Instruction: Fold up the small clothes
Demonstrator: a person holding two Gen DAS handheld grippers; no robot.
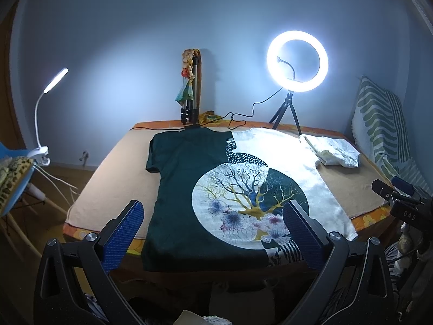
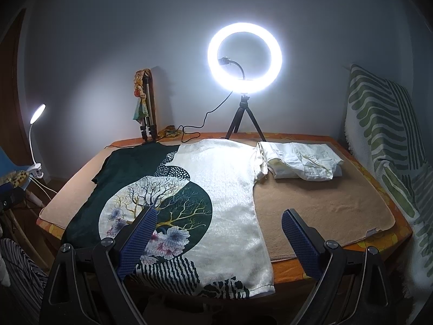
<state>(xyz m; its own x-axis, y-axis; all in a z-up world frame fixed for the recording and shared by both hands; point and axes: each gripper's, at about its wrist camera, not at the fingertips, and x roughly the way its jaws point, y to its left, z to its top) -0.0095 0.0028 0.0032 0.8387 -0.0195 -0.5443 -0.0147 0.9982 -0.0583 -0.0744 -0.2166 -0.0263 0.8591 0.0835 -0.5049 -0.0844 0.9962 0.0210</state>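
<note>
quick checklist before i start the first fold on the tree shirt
1. Dark green and white tree-print t-shirt spread flat on the tan towel: ok.
2. Left gripper open, empty: ok.
3. Right gripper open, empty: ok.
4. Folded white garment clear of the shirt: not ok, it touches the white sleeve.
5. Black ring-light cable off the shirt: ok.
6. Near hem fully on the table: cannot tell.

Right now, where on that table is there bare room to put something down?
Bare tan cloth lies between the T-shirt and the table's right edge, nearer than the folded white garment. A narrower strip runs left of the shirt. The far edge is crowded with tripods and cable.
</note>
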